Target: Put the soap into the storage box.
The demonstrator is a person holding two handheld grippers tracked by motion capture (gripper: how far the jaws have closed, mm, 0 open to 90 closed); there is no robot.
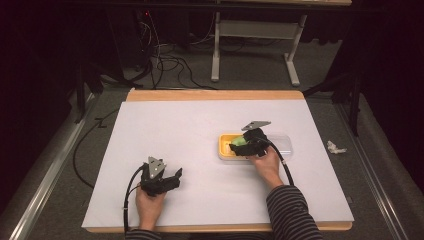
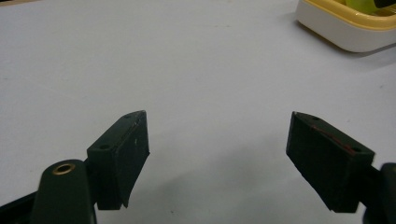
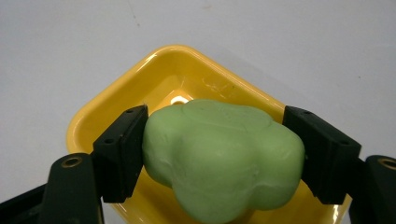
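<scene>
A pale green lump, like a bar of soap point(image 3: 222, 158), is pinched between the two black jaws of my right gripper point(image 3: 217, 149), which is shut on it. It hangs over a yellow dish point(image 3: 116, 112). In the high view the same green lump point(image 1: 238, 141) and right gripper point(image 1: 245, 145) are over the yellow dish point(image 1: 223, 149) right of the table's middle. My left gripper point(image 1: 172, 179) rests near the front left of the white table top, open with nothing between its jaws point(image 2: 217, 154). The dish's cream outer wall point(image 2: 345, 35) appears at the upper right in the left gripper view.
A clear lid or tray point(image 1: 285, 144) adjoins the yellow dish on its right. The white mat point(image 1: 165, 130) covers a wooden table. A crumpled white scrap point(image 1: 335, 147) lies on the floor to the right, and cables point(image 1: 170, 62) and a desk frame point(image 1: 250, 45) stand beyond the far edge.
</scene>
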